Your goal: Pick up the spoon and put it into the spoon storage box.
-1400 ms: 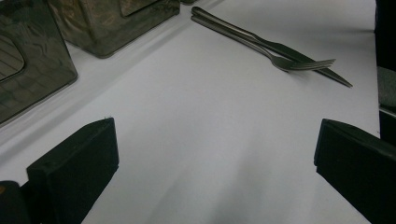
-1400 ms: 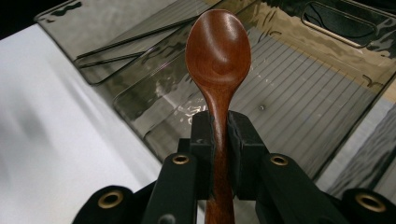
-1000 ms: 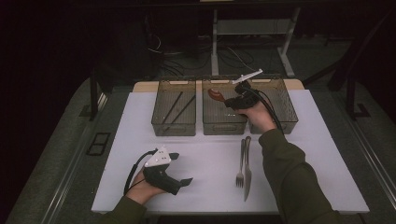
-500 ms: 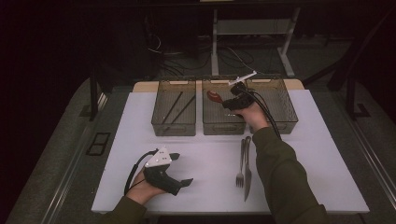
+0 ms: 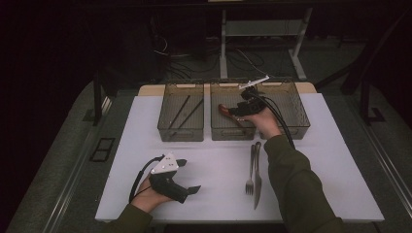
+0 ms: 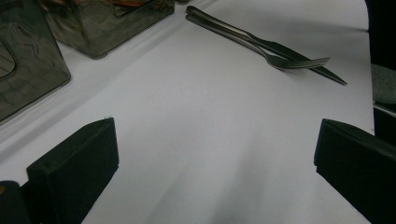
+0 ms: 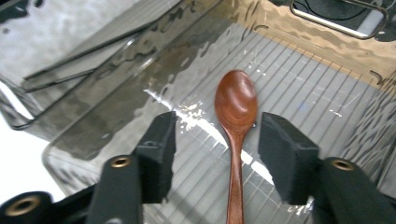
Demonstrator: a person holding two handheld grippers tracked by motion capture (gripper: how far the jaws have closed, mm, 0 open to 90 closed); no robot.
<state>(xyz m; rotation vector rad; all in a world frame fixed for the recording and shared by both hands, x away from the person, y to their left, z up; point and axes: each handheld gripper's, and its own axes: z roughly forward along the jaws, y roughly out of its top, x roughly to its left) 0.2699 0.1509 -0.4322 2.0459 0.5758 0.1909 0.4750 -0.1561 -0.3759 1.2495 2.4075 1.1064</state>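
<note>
A: The right gripper (image 5: 232, 110) is over the middle bin (image 5: 219, 130), the second of three smoked-plastic bins along the far edge of the white table (image 5: 214, 165). Its jaws have just been opening, and the wooden spoon (image 7: 236, 121) lies between them, pads clear of the handle on both sides.

B: So the spoon is loose?

A: It rests on the ribbed floor of that bin, bowl pointing away from the gripper, nothing pressing on it.

B: And the other hand?

A: The left gripper (image 5: 187, 190) sits near the front left of the table, jaws spread wide with bare tabletop between them.

B: Anything else out there?

A: A fork (image 5: 250, 170) and a table knife (image 5: 258, 177) lie side by side, touching, near the right forearm. The left bin (image 5: 180, 132) holds dark chopsticks (image 5: 187, 110).
</note>
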